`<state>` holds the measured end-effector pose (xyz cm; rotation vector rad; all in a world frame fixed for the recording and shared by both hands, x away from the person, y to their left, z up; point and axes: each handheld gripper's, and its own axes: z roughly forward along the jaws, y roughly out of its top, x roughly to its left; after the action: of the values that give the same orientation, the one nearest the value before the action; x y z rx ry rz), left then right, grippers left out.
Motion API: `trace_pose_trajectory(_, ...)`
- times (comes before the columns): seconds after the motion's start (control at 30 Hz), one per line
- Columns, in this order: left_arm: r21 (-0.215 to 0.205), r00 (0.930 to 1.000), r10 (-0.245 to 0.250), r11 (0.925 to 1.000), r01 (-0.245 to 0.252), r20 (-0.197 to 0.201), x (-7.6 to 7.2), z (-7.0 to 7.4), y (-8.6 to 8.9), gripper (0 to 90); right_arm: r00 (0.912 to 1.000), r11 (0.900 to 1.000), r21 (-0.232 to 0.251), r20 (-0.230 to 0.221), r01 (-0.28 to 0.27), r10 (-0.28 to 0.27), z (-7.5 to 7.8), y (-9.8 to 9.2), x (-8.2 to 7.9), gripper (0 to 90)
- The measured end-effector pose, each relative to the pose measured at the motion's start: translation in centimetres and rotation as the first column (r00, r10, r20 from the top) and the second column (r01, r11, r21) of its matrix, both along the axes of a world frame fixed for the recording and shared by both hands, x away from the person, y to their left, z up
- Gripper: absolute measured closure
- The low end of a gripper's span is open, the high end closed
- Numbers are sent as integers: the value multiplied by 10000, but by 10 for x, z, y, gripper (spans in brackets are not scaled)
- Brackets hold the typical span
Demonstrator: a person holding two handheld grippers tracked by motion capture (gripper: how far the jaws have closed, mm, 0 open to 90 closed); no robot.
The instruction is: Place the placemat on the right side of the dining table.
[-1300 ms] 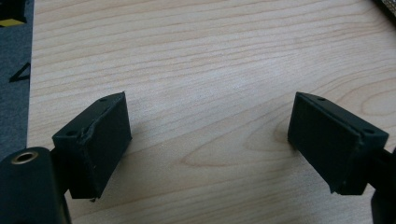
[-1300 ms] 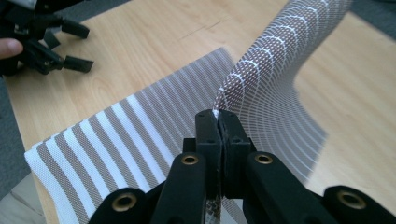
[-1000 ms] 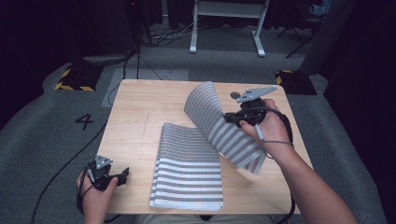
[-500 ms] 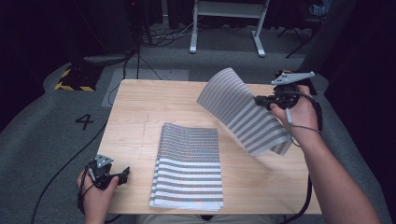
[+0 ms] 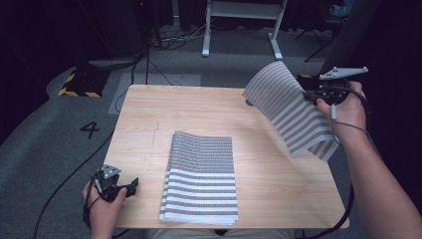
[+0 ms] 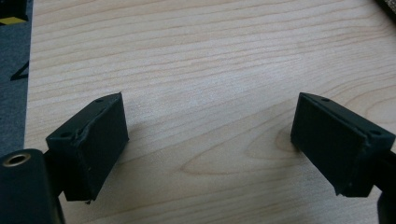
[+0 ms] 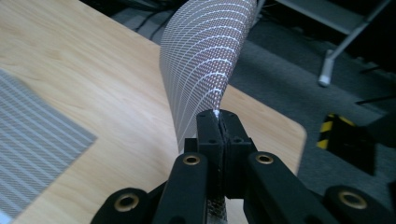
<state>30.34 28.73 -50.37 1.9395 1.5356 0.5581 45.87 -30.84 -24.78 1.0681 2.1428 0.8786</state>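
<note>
The right gripper (image 5: 309, 89) pinches a striped mat (image 5: 291, 112) by its edge, lifted over the table's (image 5: 149, 129) far right corner, while the left gripper (image 5: 117, 188), jaws spread and empty, rests nearer the folded striped cloth (image 5: 201, 174).

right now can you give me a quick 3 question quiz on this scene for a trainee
1. True or false: the right gripper is shut on the lifted striped cloth.
2. Multiple choice: where is the left gripper? A) above the folded striped cloth B) at the near left corner of the table, jaws open C) off the far edge of the table.
3. Fill in: in the high view, the lifted striped cloth hangs over the table's ____ edge.

Key
1. True; the right gripper view shows its jaws closed on the cloth's edge.
2. B; the left gripper view shows bare wood between its open jaws.
3. Right.
</note>
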Motion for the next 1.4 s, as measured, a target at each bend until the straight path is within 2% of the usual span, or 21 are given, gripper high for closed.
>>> trace_pose_trajectory(0.03, 1, 10000, -5, 10000, 5, -2, 0, 0, 0, 112, 10000, 10000, 0, 0, 0, 0, 0, 0, 0, 891)
trace_pose_trajectory(0.23, 4, 10000, 3, 10000, -3, 2, 0, 0, 0, 112, 9965, 9930, -1057, 695, 532, -460, 1, -9, 2, 891)
trace_pose_trajectory(0.3, 8, 10000, 14, 10000, -14, 29, 0, 0, 0, 112, 9961, 9829, -1746, 761, 580, -452, -5, -5, 2, 890)
trace_pose_trajectory(0.33, 15, 10000, 15, 10000, -15, 10, 0, 0, 0, 113, 9977, 9695, -2393, 536, 524, -407, -18, 3, 3, 890)
trace_pose_trajectory(0.37, 15, 10000, 23, 10000, -23, 14, 0, 0, 0, 113, 9977, 9695, -2393, 536, 524, -407, -18, 3, 3, 890)
trace_pose_trajectory(0.4, -2, 10000, 21, 10000, -21, 7, 0, 0, 0, 113, 9983, 9589, -2800, 462, 466, -350, -26, 7, 4, 890)
trace_pose_trajectory(0.47, 2, 10000, 20, 10000, -20, 28, 0, 0, 0, 113, 9998, 9531, -3020, 63, 197, -187, -43, 16, 4, 890)
trace_pose_trajectory(0.53, 3, 10000, 20, 10000, -20, 7, 0, 0, 0, 113, 9994, 9642, -2642, -302, -221, 146, -58, 24, 3, 889)
trace_pose_trajectory(0.6, -8, 10000, 17, 10000, -17, -4, 0, 0, 0, 113, 9979, 9718, -2314, -542, -460, 343, -63, 30, 1, 888)
trace_pose_trajectory(0.7, 18, 10000, 23, 10000, -23, 14, 0, 0, 0, 113, 9944, 9761, -2023, -848, -794, 634, -68, 37, -2, 887)
trace_pose_trajectory(0.73, 4, 10000, 19, 10000, -19, 7, 0, 0, 0, 113, 9892, 9798, -1705, -1195, -1043, 845, -74, 42, -3, 886)
trace_pose_trajectory(0.8, 1, 10000, 19, 10000, -19, 24, 0, 0, 0, 113, 9875, 9810, -1583, -1276, -1121, 922, -76, 43, -3, 886)
trace_pose_trajectory(0.83, -17, 10000, 12, 10000, -12, 17, 0, 0, 0, 113, 9808, 9810, -1318, -1522, -1423, 1218, -85, 47, -6, 885)
trace_pose_trajectory(0.93, -2, 10000, 15, 10000, -15, 1, 0, 0, 0, 113, 9735, 9790, -1158, -1759, -1676, 1459, -96, 50, -9, 884)
trace_pose_trajectory(1.0, 1, 10000, 21, 10000, -21, 8, 0, 0, 0, 113, 9632, 9749, -1099, -2105, -1934, 1673, -114, 53, -13, 884)
trace_pose_trajectory(1.07, -2, 10000, 16, 10000, -16, 3, 0, 0, 0, 113, 9606, 9751, -1044, -2205, -1959, 1694, -118, 54, -14, 884)
trace_pose_trajectory(1.17, -17, 10000, 29, 10000, -29, 23, 0, 0, 0, 113, 9404, 9755, -360, -2755, -2172, 1993, -138, 55, -14, 883)
trace_pose_trajectory(1.27, -15, 10000, 32, 10000, -32, 22, 0, 0, 0, 114, 9302, 9741, 3, -2970, -2260, 2159, -151, 56, -15, 880)
trace_pose_trajectory(1.33, -10, 10000, 40, 10000, -40, 20, 0, 0, -1, 114, 9150, 9708, 300, -3285, -2378, 2343, -160, 56, -16, 827)
trace_pose_trajectory(1.37, -15, 10000, 34, 10000, -33, 21, 0, 0, 0, 114, 9150, 9708, 300, -3285, -2378, 2343, -160, 56, -16, 827)
trace_pose_trajectory(1.4, -10, 10000, 38, 10000, -38, 29, 0, 0, 0, 114, 8925, 9638, 507, -3672, -2618, 2618, -164, 55, -15, 757)
